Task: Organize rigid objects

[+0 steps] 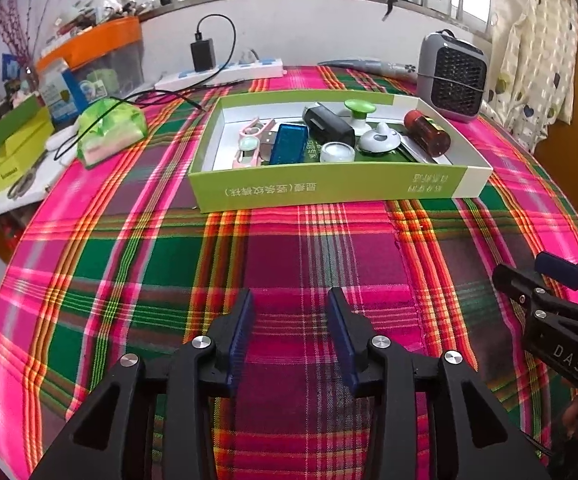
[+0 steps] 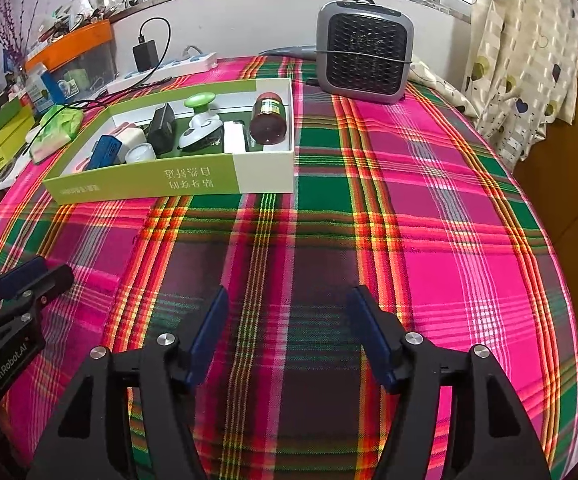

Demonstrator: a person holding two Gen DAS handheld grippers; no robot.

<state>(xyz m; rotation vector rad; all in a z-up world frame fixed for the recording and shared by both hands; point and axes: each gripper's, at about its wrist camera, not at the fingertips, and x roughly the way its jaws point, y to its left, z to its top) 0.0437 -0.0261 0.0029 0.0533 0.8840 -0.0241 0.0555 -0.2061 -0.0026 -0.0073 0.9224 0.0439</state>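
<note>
A green and white cardboard box [image 1: 329,190] [image 2: 193,180] stands on the plaid cloth ahead of both grippers. It holds several small items: a brown jar [image 1: 427,132] [image 2: 269,118], a blue case [image 1: 289,142] [image 2: 103,152], a black charger [image 1: 329,122] [image 2: 161,126], a green-topped white piece [image 1: 359,110] [image 2: 199,104], a clear round lid [image 1: 337,152] and pink scissors [image 1: 251,130]. My left gripper [image 1: 291,300] is open and empty over the cloth. My right gripper [image 2: 287,296] is open and empty, well short of the box.
A grey fan heater [image 1: 451,76] [image 2: 365,56] stands behind the box at the right. A white power strip [image 1: 225,74] with a black charger and cable lies at the back. A green wipes pack [image 1: 109,132] and cluttered side shelf are at the left.
</note>
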